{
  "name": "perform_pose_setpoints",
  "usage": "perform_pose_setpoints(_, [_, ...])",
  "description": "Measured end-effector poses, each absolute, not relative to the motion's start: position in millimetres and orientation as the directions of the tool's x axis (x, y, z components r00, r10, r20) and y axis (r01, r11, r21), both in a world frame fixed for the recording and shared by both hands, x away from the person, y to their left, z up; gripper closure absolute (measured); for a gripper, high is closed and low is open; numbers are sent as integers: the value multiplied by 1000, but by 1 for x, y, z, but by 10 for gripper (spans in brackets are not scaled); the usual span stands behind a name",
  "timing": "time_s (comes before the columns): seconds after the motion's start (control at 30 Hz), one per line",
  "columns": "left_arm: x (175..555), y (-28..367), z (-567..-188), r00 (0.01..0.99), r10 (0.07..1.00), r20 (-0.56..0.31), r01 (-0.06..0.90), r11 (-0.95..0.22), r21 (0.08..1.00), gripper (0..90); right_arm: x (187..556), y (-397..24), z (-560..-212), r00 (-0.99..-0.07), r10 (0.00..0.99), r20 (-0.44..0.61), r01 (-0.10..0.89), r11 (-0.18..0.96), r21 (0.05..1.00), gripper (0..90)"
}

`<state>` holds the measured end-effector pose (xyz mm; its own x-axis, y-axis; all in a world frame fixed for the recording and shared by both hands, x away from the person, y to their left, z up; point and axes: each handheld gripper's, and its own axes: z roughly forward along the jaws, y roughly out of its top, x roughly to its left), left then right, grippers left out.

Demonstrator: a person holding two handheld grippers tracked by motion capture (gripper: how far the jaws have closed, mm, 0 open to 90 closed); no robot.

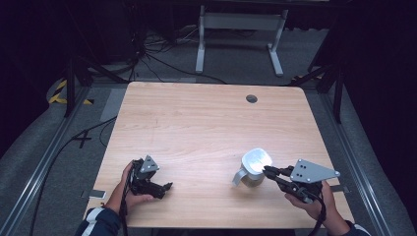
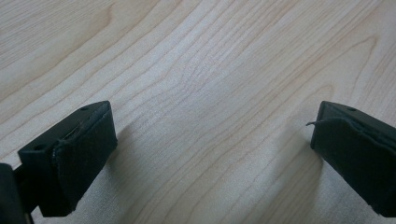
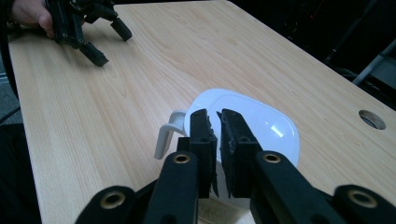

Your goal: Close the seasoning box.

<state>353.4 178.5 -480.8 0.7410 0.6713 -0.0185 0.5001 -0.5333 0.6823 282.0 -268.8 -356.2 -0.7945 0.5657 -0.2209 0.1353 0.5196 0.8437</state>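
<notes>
A white cup [image 1: 256,160] with a handle [image 1: 238,178] on its left side stands on the wooden table [image 1: 196,118], near the front right. My right gripper [image 1: 266,170] comes in from the right, tips at the cup's near rim. In the right gripper view its jaws [image 3: 212,114] stand almost together over the edge of the cup [image 3: 266,128], only a thin slit between them, and I see nothing in that slit. My left gripper [image 1: 166,187] rests low at the front left, held in a hand. Its jaws [image 2: 210,135] are wide open over bare wood.
A round cable hole [image 1: 252,98] sits in the table's far right part. Beyond the far edge are a white desk frame [image 1: 241,29] and loose cables [image 1: 147,54] on the grey floor. Metal rails run along both sides of the table.
</notes>
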Motion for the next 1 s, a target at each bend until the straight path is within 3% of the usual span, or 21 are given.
perform_pose_setpoints(0.2, [353, 179, -481, 741, 671, -18, 500, -534, 682, 5, 278, -273, -357, -814, 537, -220, 132, 540, 831, 738])
perform_pose_setpoints(0.53, [353, 179, -481, 741, 671, -19, 500, -533, 682, 5, 271, -290, -362, -781, 574, -246, 160, 565, 810, 556])
perform_pose_setpoints(1.0, [353, 179, -481, 741, 671, -18, 500, -533, 683, 5, 265, -334, -399, -727, 621, -292, 235, 625, 744, 339])
